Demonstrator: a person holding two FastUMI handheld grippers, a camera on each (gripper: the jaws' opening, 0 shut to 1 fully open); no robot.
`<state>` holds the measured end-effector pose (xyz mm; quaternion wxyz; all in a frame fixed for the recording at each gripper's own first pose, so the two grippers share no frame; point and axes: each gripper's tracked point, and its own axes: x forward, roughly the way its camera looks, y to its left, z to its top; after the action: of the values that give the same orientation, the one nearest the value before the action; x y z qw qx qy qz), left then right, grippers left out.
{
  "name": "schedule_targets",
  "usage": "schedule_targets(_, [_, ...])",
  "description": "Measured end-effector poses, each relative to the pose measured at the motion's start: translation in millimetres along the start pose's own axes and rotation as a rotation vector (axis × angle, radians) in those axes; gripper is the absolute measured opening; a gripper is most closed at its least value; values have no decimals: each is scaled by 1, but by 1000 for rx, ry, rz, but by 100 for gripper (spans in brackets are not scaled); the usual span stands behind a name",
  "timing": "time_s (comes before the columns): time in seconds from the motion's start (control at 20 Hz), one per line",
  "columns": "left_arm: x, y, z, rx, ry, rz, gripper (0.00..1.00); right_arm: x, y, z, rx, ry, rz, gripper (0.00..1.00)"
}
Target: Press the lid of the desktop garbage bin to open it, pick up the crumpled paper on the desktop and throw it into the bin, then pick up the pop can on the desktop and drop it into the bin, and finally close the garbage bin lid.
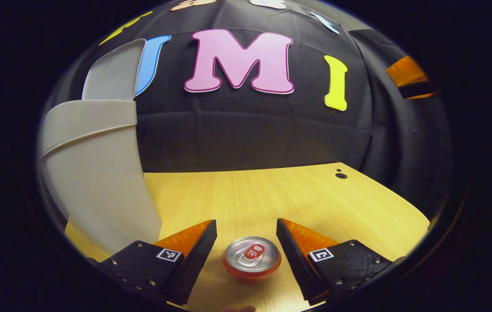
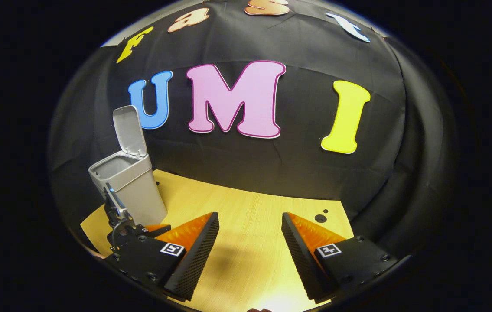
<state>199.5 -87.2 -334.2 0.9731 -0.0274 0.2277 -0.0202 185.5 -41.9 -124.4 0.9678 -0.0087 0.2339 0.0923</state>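
Observation:
A red pop can (image 1: 252, 258) stands upright on the wooden desktop (image 1: 272, 195), seen from above with its silver top and red tab. My left gripper (image 1: 246, 229) is open, one finger on each side of the can, with a gap on both sides. The grey garbage bin (image 1: 98, 173) stands close at the left with its lid (image 1: 113, 76) raised. In the right gripper view the bin (image 2: 131, 186) stands at the far left with its lid (image 2: 129, 130) up. My right gripper (image 2: 250, 223) is open over bare desktop, with nothing between its fingers. The left gripper (image 2: 118, 216) shows beside the bin.
The desktop's far edge meets the black cloth wall. Small dark holes (image 1: 341, 175) mark the desktop at the far right, also seen as holes (image 2: 320, 218) in the right gripper view. The right gripper's body (image 1: 410, 78) shows at the upper right of the left gripper view.

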Motion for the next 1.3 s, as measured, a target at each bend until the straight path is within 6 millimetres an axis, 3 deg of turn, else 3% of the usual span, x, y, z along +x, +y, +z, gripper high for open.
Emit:
schedule_targets(0.45, [14,-8,-51,4,154,-20,92,5,-4,-10,-14,30,-4,94])
schedule_targets(0.55, [14,-9,-53,34,172,-37,85,5,-4,-13,-11,33,-4,95])
schedule_targets(0.75, [8,-6,-43,51,171,-33,82,2,-3,-14,7,27,-2,94])
schedule_targets(0.95, [-10,-3,2,53,97,-32,82,-5,2,-13,9,10,5,95])
schedule_targets(1.15, [-37,-1,68,-8,19,-48,82,-13,9,-10,14,-14,21,94])
schedule_targets(1.3, [-60,13,124,15,-54,-30,82,-20,15,-3,27,-41,28,95])
